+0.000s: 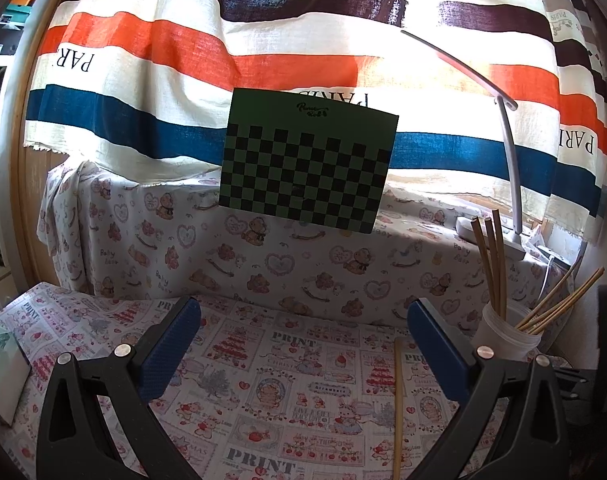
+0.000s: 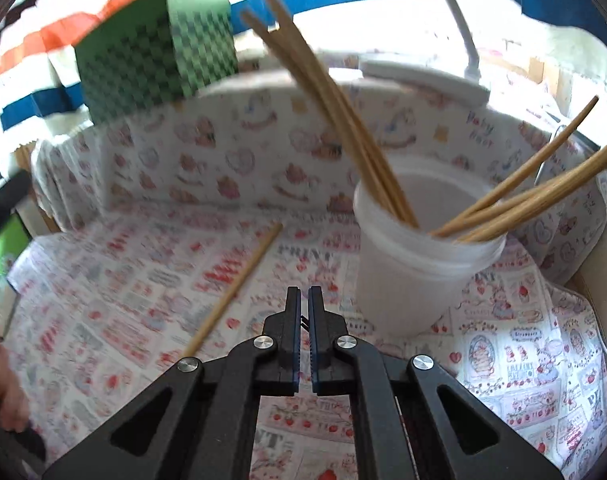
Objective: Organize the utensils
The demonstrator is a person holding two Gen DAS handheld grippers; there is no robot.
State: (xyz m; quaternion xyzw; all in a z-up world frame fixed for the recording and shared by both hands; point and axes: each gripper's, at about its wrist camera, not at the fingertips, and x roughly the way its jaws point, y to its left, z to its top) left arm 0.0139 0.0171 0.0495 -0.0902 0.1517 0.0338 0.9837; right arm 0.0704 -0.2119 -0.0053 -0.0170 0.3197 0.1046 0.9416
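Note:
A white plastic cup [image 2: 407,268] stands on the printed cloth and holds several wooden chopsticks [image 2: 335,104] that lean left and right. The same cup [image 1: 503,332] shows at the right edge of the left wrist view. One loose chopstick [image 2: 235,288] lies flat on the cloth, left of the cup; in the left wrist view this chopstick [image 1: 398,408] lies just inside the right finger. My right gripper [image 2: 304,292] is shut with nothing between its pads, a little in front of the cup and right of the loose chopstick. My left gripper [image 1: 303,308] is open and empty above the cloth.
A green checkerboard card [image 1: 307,164] leans on the raised cloth-covered ledge behind the table. A white desk lamp [image 1: 507,184] stands at the back right. A striped curtain [image 1: 183,52] hangs behind. A hand [image 2: 3,384] shows at the far left edge.

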